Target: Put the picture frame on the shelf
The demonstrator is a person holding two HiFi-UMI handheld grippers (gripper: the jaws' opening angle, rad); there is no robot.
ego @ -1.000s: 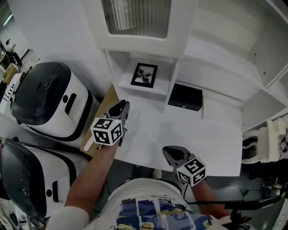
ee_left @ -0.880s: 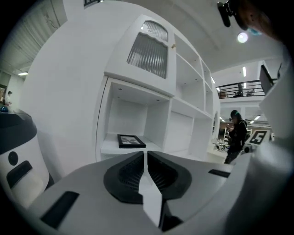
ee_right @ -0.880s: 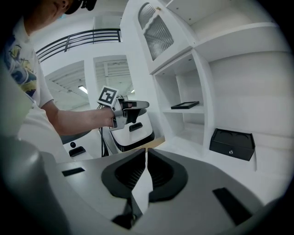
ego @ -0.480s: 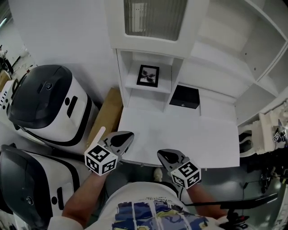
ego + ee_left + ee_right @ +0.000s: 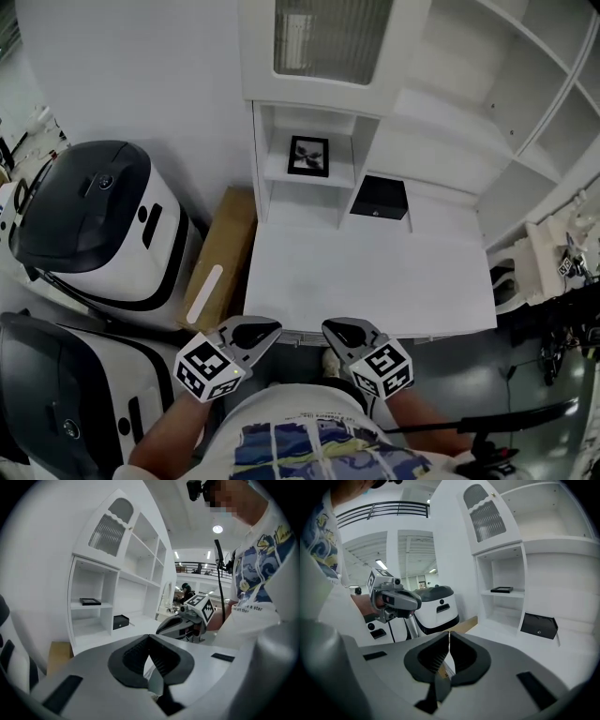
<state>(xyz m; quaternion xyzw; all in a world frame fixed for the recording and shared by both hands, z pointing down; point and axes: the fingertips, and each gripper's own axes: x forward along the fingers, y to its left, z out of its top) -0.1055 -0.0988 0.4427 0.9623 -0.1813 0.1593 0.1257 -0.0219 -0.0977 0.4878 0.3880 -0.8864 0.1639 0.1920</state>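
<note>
The black picture frame (image 5: 308,156) lies flat on the small white shelf (image 5: 281,173) of the cabinet; it also shows as a thin dark slab, the picture frame (image 5: 90,602) in the left gripper view and the picture frame (image 5: 502,589) in the right gripper view. My left gripper (image 5: 263,327) is shut and empty, held low at the desk's near edge. My right gripper (image 5: 329,326) is beside it, also shut with nothing between its jaws. Both are far from the frame.
A black box (image 5: 378,198) sits on the white desk (image 5: 366,281) right of the shelf unit. Two large white-and-black machines (image 5: 89,220) stand at the left, with a cardboard box (image 5: 220,253) beside the desk. More white shelves (image 5: 525,122) rise to the right.
My left gripper has pulled back from near the shelf to the desk's front edge and its jaws have closed. The right gripper drew slightly nearer to me. The frame stays on the shelf.
</note>
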